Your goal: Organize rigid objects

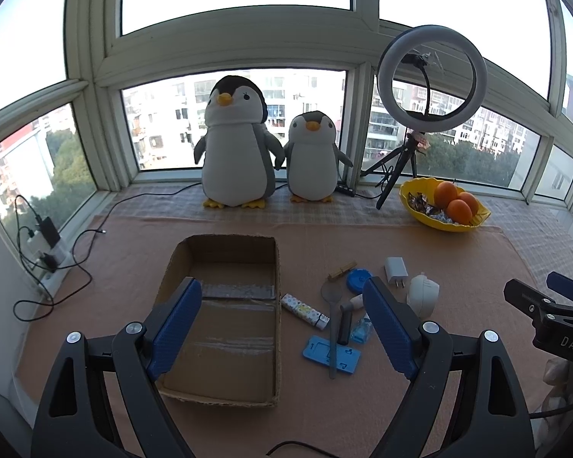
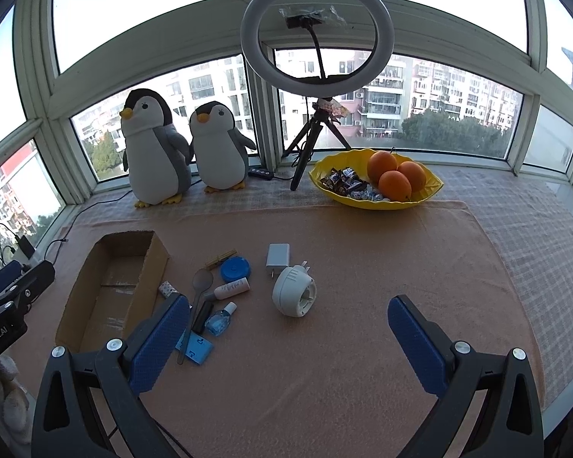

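1. Bay windows ring a bench [image 2: 363,267] under a peach towel.
2. Left gripper [image 1: 282,318] hangs over the empty cardboard box [image 1: 225,343], jaws wide apart.
3. Right gripper [image 2: 286,328] hangs with jaws wide apart, holding nothing.
4. At its 12 o'clock lies a white round plug [image 2: 294,294]; at 11, a white charger [image 2: 277,255].
5. At 10 o'clock sit a spoon [image 2: 198,294], a blue lid [image 2: 235,269] and small bottles.

The left gripper [image 1: 282,328] hangs above the surface with its blue-padded fingers [image 1: 177,326] spread wide, holding nothing. The right gripper [image 2: 290,337] hovers level with it, fingers [image 2: 414,347] equally wide apart and empty, the two grippers side by side.
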A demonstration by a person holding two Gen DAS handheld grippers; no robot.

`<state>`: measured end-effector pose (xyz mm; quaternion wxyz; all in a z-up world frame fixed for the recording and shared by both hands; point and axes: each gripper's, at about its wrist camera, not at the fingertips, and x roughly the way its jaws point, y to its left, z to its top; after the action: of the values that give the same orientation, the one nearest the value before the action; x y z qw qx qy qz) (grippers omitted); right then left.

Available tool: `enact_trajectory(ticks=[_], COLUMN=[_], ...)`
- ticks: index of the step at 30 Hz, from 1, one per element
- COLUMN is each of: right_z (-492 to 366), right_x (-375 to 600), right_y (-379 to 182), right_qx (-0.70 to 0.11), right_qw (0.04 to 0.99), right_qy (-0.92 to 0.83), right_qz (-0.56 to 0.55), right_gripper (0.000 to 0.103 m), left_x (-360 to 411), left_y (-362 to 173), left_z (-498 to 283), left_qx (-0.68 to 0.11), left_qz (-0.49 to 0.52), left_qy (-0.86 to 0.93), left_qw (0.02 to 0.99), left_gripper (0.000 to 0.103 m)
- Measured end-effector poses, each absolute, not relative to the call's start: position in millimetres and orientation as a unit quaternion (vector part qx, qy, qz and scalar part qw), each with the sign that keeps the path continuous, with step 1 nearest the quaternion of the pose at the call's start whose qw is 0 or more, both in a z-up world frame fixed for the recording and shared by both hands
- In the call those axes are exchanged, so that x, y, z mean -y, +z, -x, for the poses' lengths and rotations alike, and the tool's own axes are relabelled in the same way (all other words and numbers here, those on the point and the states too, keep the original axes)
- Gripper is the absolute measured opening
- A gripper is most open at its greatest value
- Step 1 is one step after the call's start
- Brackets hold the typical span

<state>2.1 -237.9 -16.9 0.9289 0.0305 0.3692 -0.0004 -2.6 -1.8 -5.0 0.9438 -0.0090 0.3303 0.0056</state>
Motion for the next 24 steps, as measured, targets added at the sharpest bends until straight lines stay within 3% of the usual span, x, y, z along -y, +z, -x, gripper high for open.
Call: enact_trajectory(ticks=[24], right_z=[-2.9], right_x=[231.5], right_y=[-19.9], right_qx=[-0.379], right_qw=[0.925], right_qy=[0.004], right_qz=[-0.03], right_gripper=[0.103], left_x=[-1.1], left_y=[-6.0], left_z=[2.1], left_qx=[-0.33], left_qz=[0.013], left_qy=[0.005], left_qw=[0.944], left_gripper=[0.087])
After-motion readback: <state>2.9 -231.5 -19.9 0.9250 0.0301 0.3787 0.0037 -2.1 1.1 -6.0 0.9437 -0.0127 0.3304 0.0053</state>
